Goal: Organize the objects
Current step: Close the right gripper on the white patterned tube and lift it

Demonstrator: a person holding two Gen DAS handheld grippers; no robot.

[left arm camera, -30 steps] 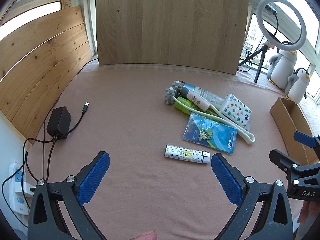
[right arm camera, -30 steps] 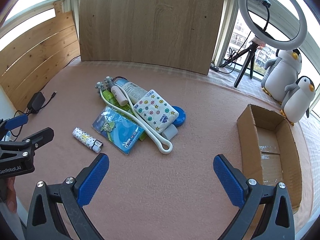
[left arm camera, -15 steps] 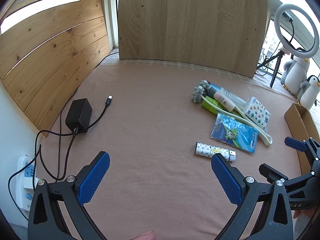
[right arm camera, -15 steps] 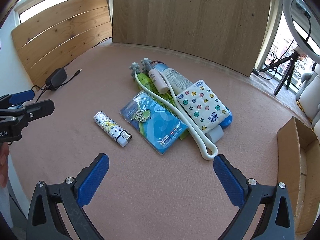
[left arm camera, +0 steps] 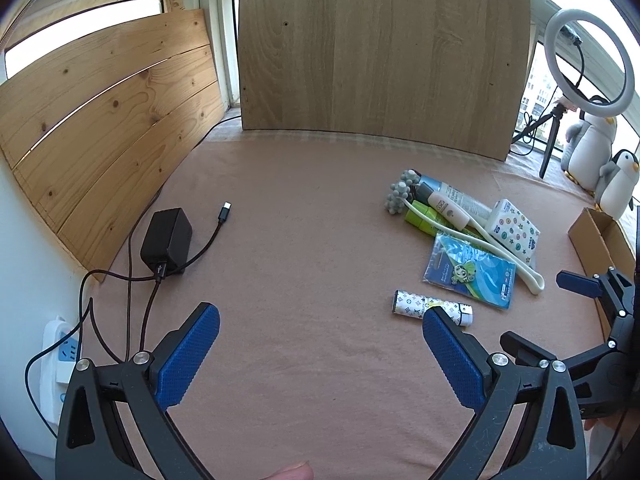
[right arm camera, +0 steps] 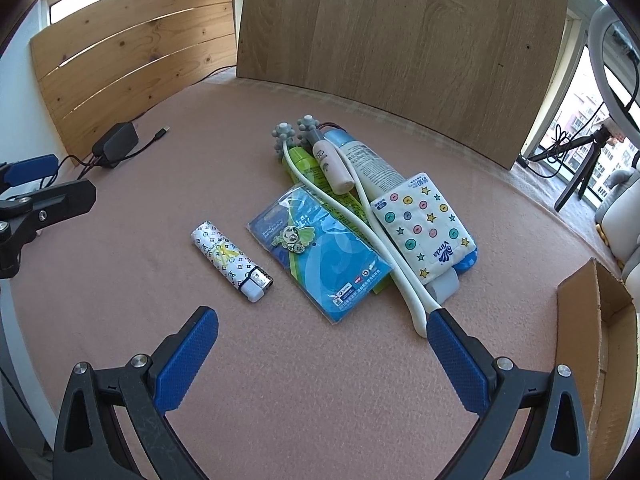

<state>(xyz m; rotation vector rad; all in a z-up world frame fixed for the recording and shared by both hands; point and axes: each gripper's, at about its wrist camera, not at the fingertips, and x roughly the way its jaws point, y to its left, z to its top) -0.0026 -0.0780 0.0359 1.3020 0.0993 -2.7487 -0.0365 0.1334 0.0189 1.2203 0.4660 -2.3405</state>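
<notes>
Left wrist view: the left claw (left arm camera: pixel 320 344) is spread wide and empty above the pink tabletop (left arm camera: pixel 304 240). A charger (left arm camera: pixel 166 238) lies far left; the heap of objects (left arm camera: pixel 464 236) sits at right, a lighter (left arm camera: pixel 432 307) nearest.

Right wrist view: the right claw (right arm camera: pixel 322 346) gapes wide, holding nothing, near the blue card (right arm camera: pixel 320 254) and tissue pack (right arm camera: pixel 424 226). Only here does the cardboard box (right arm camera: pixel 580 344) show its inside, seemingly empty, so organizing looks unstarted.

Probably home balcony: windows (left arm camera: pixel 100 4), penguins (left arm camera: pixel 600 160).

One lighter (right arm camera: pixel 231 258); one tissue pack (right arm camera: pixel 425 227); two penguins (left arm camera: pixel 600 160); one box (right arm camera: pixel 592 352).
</notes>
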